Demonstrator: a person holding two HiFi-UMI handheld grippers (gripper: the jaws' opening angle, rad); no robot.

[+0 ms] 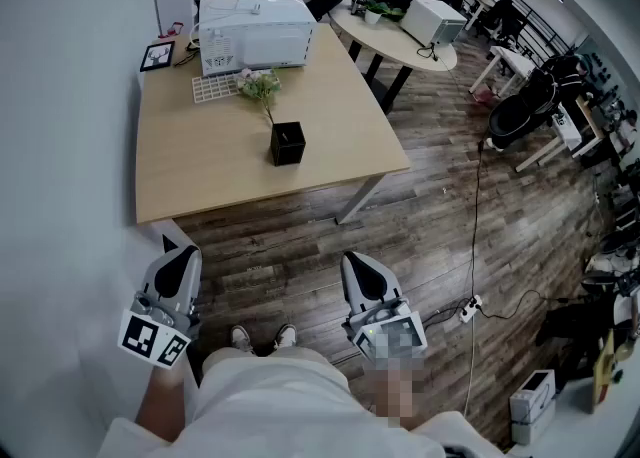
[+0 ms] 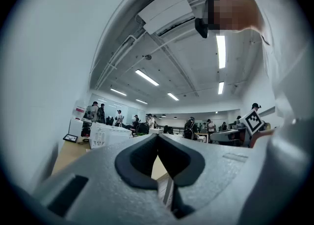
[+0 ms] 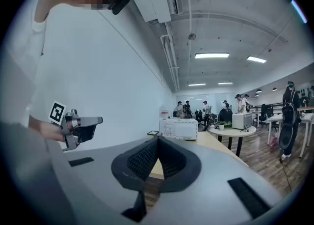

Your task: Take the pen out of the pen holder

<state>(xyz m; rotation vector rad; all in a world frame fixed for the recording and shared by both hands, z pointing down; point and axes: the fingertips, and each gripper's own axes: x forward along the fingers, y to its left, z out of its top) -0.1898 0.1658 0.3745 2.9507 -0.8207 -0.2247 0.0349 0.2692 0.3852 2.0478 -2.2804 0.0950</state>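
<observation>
Black cubic pen holder (image 1: 287,143), wooden table (image 1: 200,161)

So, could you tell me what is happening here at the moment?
A person stands back from the wooden table, holding the left gripper and the right gripper low in front, both with jaws together and empty. The black pen holder sits on the table, untouched, well ahead of both grippers.

Open-plan workroom under strip lighting
A light wooden desk (image 1: 220,146) stands against the white wall (image 1: 60,166) on dark plank flooring (image 1: 430,226). A round white table (image 1: 388,36) sits beyond the desk's far right corner, with ceiling strip lights (image 3: 212,55) lit overhead.
</observation>
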